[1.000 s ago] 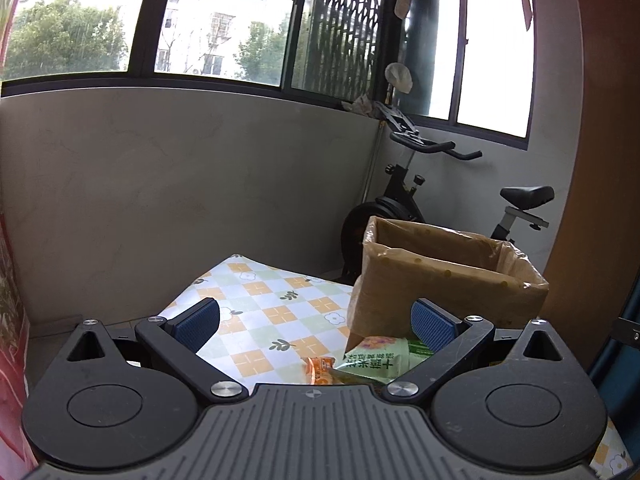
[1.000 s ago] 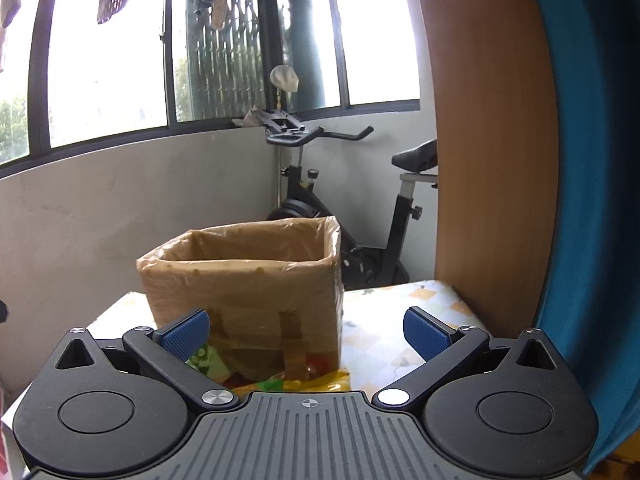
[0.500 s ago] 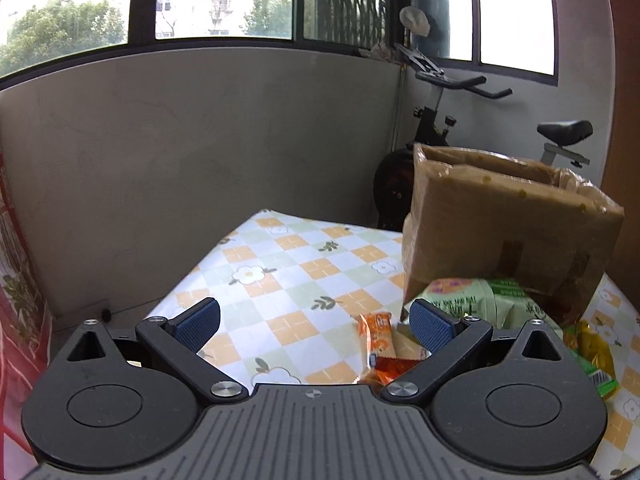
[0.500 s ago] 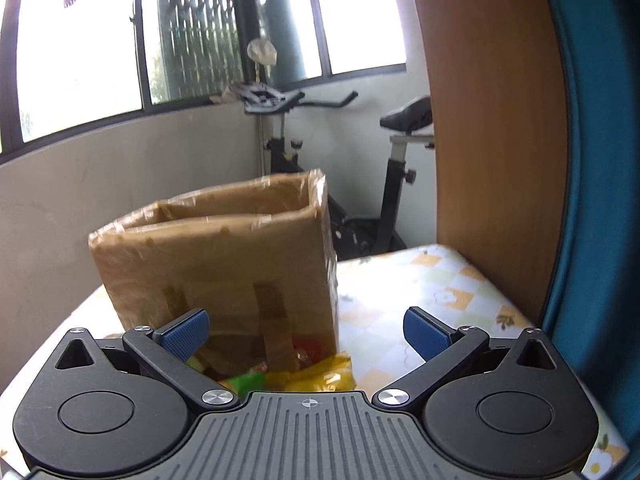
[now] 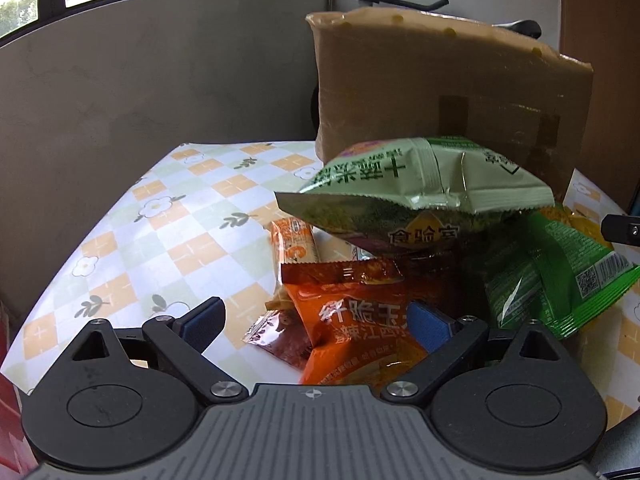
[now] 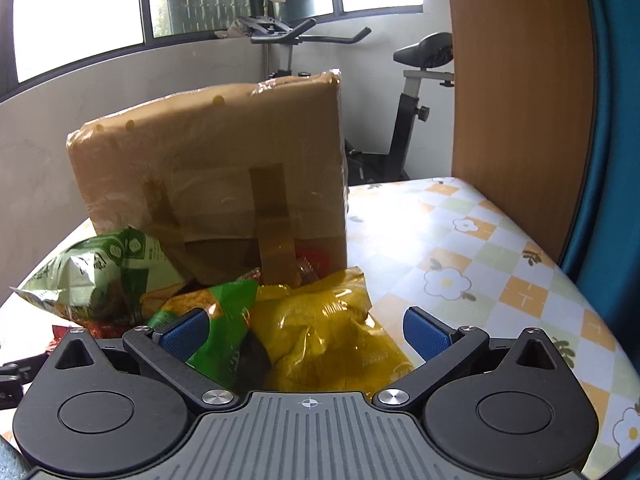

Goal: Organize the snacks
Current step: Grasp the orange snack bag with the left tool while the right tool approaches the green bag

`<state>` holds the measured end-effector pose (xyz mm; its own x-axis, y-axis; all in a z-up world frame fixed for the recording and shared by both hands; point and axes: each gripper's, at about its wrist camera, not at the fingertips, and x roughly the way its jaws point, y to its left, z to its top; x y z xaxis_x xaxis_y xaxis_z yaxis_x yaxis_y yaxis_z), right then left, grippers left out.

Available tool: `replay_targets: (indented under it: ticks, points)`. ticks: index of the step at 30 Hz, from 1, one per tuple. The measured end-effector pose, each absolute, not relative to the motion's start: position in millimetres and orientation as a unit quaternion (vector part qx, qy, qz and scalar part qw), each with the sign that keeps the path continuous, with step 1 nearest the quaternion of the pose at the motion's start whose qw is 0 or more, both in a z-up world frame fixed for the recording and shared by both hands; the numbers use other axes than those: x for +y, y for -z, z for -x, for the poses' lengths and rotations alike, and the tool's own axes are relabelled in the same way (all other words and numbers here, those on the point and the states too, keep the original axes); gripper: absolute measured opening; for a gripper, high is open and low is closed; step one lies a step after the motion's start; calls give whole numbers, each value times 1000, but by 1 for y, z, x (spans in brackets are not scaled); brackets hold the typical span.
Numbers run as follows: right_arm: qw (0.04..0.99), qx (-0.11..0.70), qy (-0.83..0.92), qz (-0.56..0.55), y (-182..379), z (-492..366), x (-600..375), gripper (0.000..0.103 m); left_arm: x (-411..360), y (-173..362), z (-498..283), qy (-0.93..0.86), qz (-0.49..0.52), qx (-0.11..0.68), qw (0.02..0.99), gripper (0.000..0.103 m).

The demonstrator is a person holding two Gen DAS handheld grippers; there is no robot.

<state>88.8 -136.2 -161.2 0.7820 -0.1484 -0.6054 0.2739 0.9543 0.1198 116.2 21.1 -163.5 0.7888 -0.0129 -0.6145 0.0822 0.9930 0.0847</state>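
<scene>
A heap of snack packets lies in front of a taped cardboard box (image 5: 448,76) (image 6: 216,164). On top is a pale green bag (image 5: 416,188) (image 6: 96,276); around it lie an orange packet (image 5: 356,320), a thin orange bar (image 5: 294,240), a bright green bag (image 5: 556,276) (image 6: 224,320) and a yellow bag (image 6: 324,340). My left gripper (image 5: 316,326) is open, low over the orange packet. My right gripper (image 6: 306,330) is open above the yellow and bright green bags. Neither holds anything.
The table wears a checked flower cloth (image 5: 168,232) (image 6: 480,264), its left edge close to a grey wall (image 5: 140,88). A wooden panel (image 6: 520,100) and a blue curtain (image 6: 612,120) stand at the right; an exercise bike (image 6: 416,80) is behind the box.
Both grippers have dropped and moved closer to the snack heap; the packets now fill the lower views. The jaws stay open and nothing has been taken hold of.
</scene>
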Motion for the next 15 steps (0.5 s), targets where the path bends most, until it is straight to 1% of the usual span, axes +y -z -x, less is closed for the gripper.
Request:
replay_targets:
  ticks: [9,15]
  points:
    - [926,335,119,-124,178,-92,-147,103,19,192,-128,42,-59,340,938,99]
    - [923,341,115,-138,183,-90,-152,103,30,205,-126,52,-34,334,941,101]
